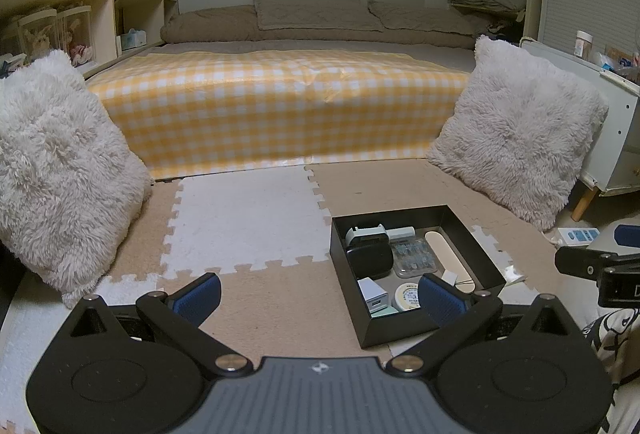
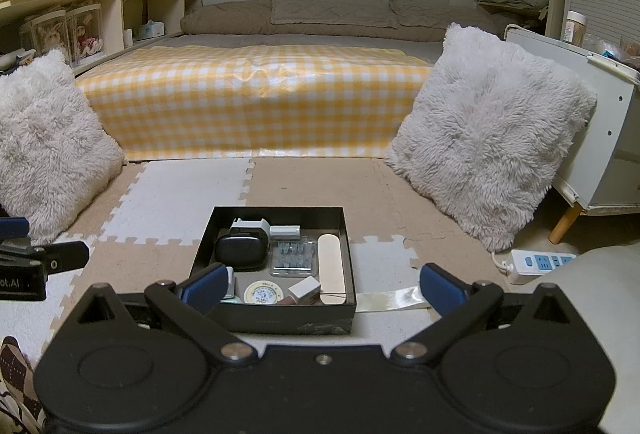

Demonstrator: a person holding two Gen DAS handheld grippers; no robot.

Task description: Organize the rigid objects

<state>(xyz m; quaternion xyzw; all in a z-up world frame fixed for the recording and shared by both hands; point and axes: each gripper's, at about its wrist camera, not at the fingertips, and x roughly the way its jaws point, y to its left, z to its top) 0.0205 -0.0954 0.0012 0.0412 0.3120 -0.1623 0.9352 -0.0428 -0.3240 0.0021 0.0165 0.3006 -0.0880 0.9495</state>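
A black open box [image 1: 400, 332] sits on the foam floor mat, ahead and to the right of my left gripper [image 1: 320, 296]. That gripper is open, with nothing between its blue pads. Inside the box lie a black case [image 1: 370, 260], a clear plastic case [image 1: 414, 256], a long beige oval piece [image 1: 448, 254], a round tin [image 1: 408, 296] and a white charger cube [image 1: 374, 298]. In the right wrist view the same box [image 2: 288, 318] lies straight ahead. My right gripper [image 2: 322, 286] is open and empty just in front of its near wall, left pad overlapping the box's near left corner.
Two fluffy white cushions [image 2: 492, 142] [image 2: 44, 142] lean at either side of a bed under a yellow checked cloth [image 2: 248, 102]. A white power strip [image 2: 540, 262] and a white cabinet [image 2: 600, 122] stand at the right. A tape strip [image 2: 392, 300] lies beside the box.
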